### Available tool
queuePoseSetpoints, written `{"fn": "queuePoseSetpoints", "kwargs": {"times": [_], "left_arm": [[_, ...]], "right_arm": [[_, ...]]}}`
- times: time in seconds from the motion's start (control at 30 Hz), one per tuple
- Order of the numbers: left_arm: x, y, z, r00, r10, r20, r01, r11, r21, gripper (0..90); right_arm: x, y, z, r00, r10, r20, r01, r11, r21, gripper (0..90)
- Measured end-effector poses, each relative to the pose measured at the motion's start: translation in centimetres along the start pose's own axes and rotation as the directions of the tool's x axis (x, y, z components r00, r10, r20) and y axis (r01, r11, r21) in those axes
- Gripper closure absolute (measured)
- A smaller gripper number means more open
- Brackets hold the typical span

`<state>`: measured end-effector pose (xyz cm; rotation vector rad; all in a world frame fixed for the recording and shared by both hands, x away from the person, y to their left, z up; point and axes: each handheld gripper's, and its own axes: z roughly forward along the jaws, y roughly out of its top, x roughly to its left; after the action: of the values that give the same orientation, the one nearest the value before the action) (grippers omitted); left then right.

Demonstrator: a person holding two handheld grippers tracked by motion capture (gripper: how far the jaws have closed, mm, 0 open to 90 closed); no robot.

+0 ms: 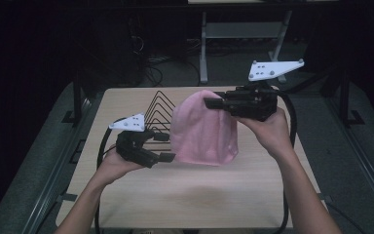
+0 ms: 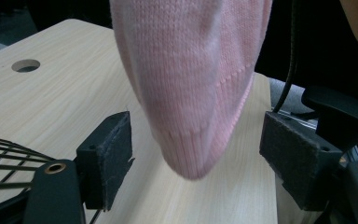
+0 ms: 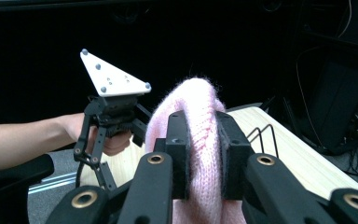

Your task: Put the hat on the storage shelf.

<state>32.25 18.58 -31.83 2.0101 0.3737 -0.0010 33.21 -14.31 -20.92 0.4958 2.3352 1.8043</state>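
My right gripper [image 1: 209, 103] is clamped on a pink knitted hat [image 1: 202, 129] near its rounded crown, and the hat hangs from that grip above the wooden table [image 1: 185, 195] — clear of the surface, with its ribbed hem lowest. In the right gripper view the two black pads squeeze a fold of the knit between them [image 3: 204, 154], and the fuzzy crown of the hat [image 3: 193, 93] bulges up just beyond the pads.

My left gripper [image 1: 168, 157] sits lower and to the left of the hat, its tip just beside the hat's lower left edge. Its jaws are spread wide and grip nothing. In the left gripper view the hat [image 2: 196, 84] hangs down from above, with its ribbed hem dipping into the gap between my two pads [image 2: 114, 154] — I see a gap on each side, so neither pad presses on the knit.

Behind my left gripper a black wire rack [image 1: 158, 114] stands on the table, just to the left of the hanging hat; its thin bars also show at the lower left corner of the left gripper view [image 2: 4, 163]. A round hole [image 2: 26, 65] is cut in the tabletop farther off.
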Motion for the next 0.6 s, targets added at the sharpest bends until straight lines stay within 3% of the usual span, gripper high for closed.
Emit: {"fn": "queuePoseSetpoints", "kwargs": {"times": [0.17,0.27,0.43,0.6], "left_arm": [[0.9,0.1,0.1,0.9992,-0.028,0.029,0.028,0.9996,0.002,35.9],[1.2,0.1,0.0,0.9991,-0.027,0.034,0.027,0.9996,0.009,51.0],[1.9,0.4,-0.8,0.9996,-0.021,0.018,0.021,0.9998,0.0,73.2],[2.7,1.0,-1.6,0.9998,-0.011,-0.018,0.011,0.9998,0.018,80.7]], "right_arm": [[-0.1,0.6,1.1,0.9998,-0.009,-0.019,0.009,1.0,-0.003,77.2],[-0.2,0.9,1.7,0.9996,-0.015,-0.025,0.014,1.0,-0.007,77.2],[-0.6,1.5,2.1,0.9996,-0.026,-0.011,0.025,1.0,-0.004,77.1],[-1.3,1.7,2.4,0.9998,-0.018,-0.01,0.018,1.0,-0.012,77.1]]}}
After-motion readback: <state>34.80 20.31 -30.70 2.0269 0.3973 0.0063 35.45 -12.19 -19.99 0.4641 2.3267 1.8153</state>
